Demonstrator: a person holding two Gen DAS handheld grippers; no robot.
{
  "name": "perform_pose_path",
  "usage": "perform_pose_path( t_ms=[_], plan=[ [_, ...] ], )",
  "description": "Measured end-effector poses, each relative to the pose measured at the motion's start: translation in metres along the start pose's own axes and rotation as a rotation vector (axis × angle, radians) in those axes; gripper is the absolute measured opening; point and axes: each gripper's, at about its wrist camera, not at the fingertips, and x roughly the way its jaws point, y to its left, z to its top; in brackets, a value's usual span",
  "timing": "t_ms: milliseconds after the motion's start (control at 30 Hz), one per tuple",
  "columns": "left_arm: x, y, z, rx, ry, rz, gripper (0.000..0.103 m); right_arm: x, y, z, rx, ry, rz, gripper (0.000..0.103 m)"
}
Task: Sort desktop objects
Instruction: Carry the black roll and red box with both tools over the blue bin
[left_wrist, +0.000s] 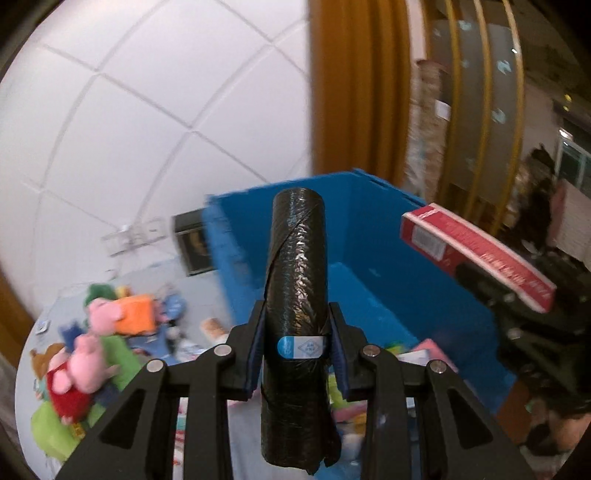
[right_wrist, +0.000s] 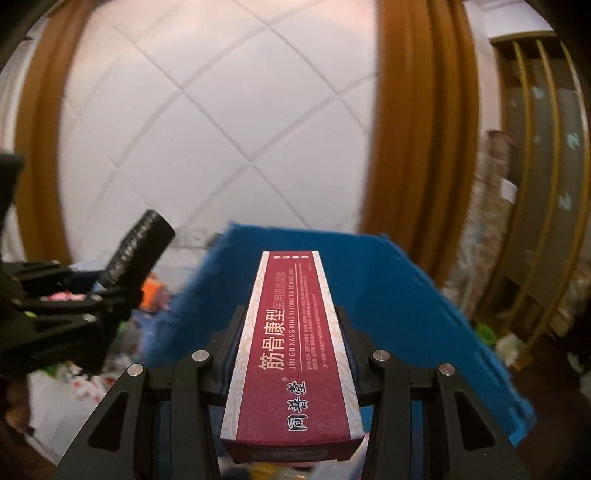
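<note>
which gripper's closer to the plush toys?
Left. The left gripper, shut on the black roll, has the plush toys just beside it; the right gripper, holding the red box, is farther, over the blue bin.

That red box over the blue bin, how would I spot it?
Find the big blue bin. Just in front of it, the right gripper clamps a long red box with white Chinese lettering; the left gripper's item is a black roll.

The right gripper (right_wrist: 291, 354) clamps a long red box (right_wrist: 295, 343) with white Chinese lettering, its far end over the blue bin (right_wrist: 399, 291). At left, the left gripper (right_wrist: 110, 291) holds a black roll (right_wrist: 138, 253) — tilted, jutting up toward the white tiled wall (right_wrist: 229, 129).
</note>
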Motion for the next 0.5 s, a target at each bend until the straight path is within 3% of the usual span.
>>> perform_pose_path(
  t_ms=[233,400,500],
  plan=[
    [0.065,-0.065,0.022,0.036,0.172,-0.041,0.031,0.031,-0.06,-0.021,0.043,0.11,-0.069,0.043],
    [0.114,-0.095,0.017,0.063,0.34,-0.059,0.031,0.051,-0.088,-0.035,0.057,0.202,-0.079,0.044],
    [0.126,-0.103,0.011,0.076,0.385,-0.056,0.031,0.061,-0.097,-0.045,0.053,0.254,-0.068,0.044]
  ],
)
